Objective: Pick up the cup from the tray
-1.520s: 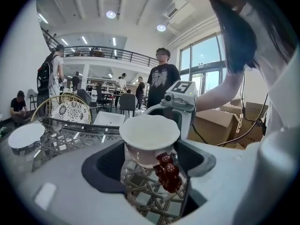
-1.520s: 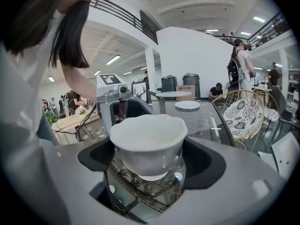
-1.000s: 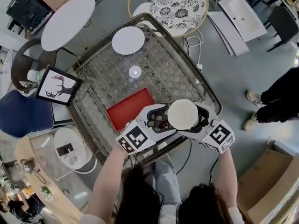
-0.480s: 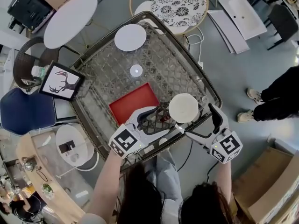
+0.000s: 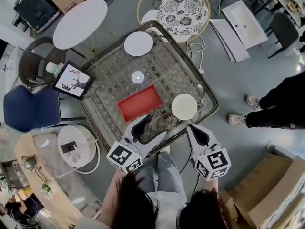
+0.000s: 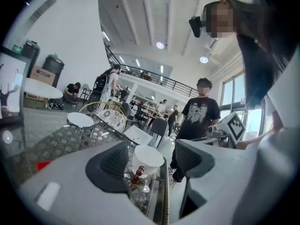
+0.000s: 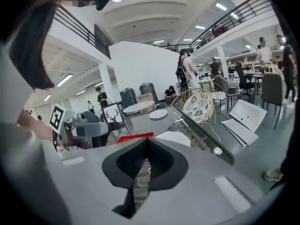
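Note:
The white cup (image 5: pixel 184 106) stands upright on the glass table, right of the red tray (image 5: pixel 139 102) and off it. In the left gripper view the cup (image 6: pixel 147 158) shows beyond the wide-apart jaws, with a small dark red object (image 6: pixel 137 174) beside it. My left gripper (image 5: pixel 147 128) is open and empty, short of the cup at the table's near edge. My right gripper (image 5: pixel 197 130) is shut on nothing, near the table rim below the cup. The right gripper view shows the cup (image 7: pixel 174 137) and the tray (image 7: pixel 135 136) past the closed jaws.
The glass table has a woven rim (image 5: pixel 213 109). On it lie a white round plate (image 5: pixel 138 44) at the far end and a small white disc (image 5: pixel 137 77). A deer picture (image 5: pixel 73 79), chairs and side tables surround it. A person's legs (image 5: pixel 271 109) are at the right.
The cup, earlier between the two grippers, now stands alone on the table. Both grippers have drawn back toward the person. The right gripper opened, then shut.

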Demonstrator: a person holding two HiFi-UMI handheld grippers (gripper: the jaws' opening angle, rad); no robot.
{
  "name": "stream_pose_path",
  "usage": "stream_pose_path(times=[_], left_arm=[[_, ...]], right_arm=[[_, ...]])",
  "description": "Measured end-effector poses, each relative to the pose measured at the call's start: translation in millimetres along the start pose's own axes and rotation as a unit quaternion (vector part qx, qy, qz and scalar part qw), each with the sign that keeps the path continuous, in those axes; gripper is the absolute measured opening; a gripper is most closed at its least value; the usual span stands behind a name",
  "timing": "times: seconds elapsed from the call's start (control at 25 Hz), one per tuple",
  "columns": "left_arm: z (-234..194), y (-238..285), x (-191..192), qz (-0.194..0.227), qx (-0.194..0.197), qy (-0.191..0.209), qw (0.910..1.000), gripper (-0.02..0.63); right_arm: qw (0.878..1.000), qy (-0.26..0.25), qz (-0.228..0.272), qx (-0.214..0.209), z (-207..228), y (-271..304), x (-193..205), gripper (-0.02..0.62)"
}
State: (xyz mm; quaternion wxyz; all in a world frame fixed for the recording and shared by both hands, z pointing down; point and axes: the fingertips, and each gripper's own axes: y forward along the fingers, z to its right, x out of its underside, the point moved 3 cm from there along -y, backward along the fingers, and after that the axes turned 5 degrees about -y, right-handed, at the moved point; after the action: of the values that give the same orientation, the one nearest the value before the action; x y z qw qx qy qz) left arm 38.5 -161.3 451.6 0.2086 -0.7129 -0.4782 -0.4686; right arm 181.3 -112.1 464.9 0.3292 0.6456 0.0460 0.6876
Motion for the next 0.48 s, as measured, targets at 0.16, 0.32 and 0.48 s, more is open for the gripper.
stream_pose_path(times=[0.16,0.32,0.48], left_arm=[[32.5,-23.2,-18.6,0.002,-0.012,0.022,0.9997,0.253],[49.4,-47.9,-26.7,-0.015,-0.055,0.052,0.9970,0.000],[63.9,-53.8,-29.3,-0.017,-0.056,0.029,0.9979,0.000]], right_arm=[[1.000,-0.029,-0.008,-0.005,-33.0,-26.4,-11.7,0.026],[1.000,-0.026,0.006,-0.012,-55.3,-45.5,-18.4,0.026],[0.999,-0.023,0.021,-0.013,-61.4,-48.7,-31.2,0.025]])
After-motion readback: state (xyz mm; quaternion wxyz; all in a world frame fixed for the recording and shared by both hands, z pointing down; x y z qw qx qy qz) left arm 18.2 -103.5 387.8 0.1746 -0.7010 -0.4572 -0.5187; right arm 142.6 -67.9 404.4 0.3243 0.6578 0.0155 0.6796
